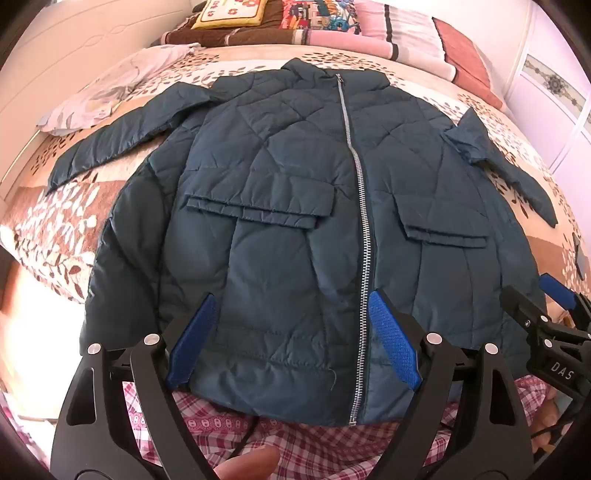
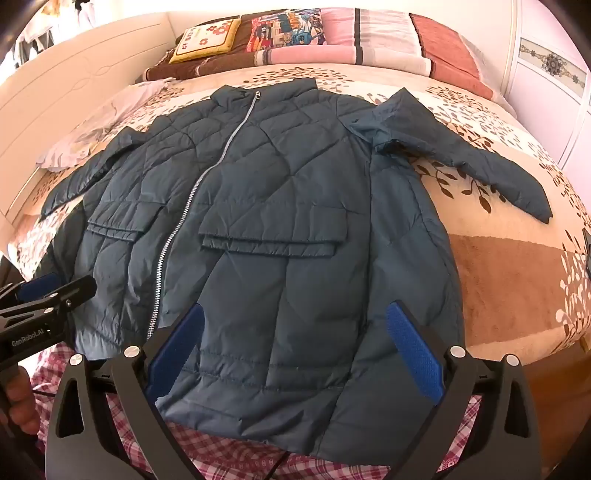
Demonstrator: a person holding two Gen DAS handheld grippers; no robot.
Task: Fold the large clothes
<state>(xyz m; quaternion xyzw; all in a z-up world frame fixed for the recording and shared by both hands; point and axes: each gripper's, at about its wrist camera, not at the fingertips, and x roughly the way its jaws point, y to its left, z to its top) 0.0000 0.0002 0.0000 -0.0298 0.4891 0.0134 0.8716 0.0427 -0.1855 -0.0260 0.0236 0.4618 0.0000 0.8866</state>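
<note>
Jacket [image 1: 295, 221] lies face up on the leaf-patterned bedspread [image 1: 74, 221], its hem toward me and its collar toward the pillows [image 1: 369, 29]. Going left to right, I see one sleeve [image 1: 122, 140] stretched flat outward, a flapped pocket [image 1: 258, 206], the silver zipper [image 1: 356, 192] closed along the front, a second flapped pocket [image 1: 443, 229], then the other sleeve [image 2: 480, 162] angled out. It is dark teal, quilted and puffy. My left gripper [image 1: 291, 343] hangs spread wide over the hem, pinching nothing; my right gripper [image 2: 295, 350] is equally wide apart over the hem's right half.
</note>
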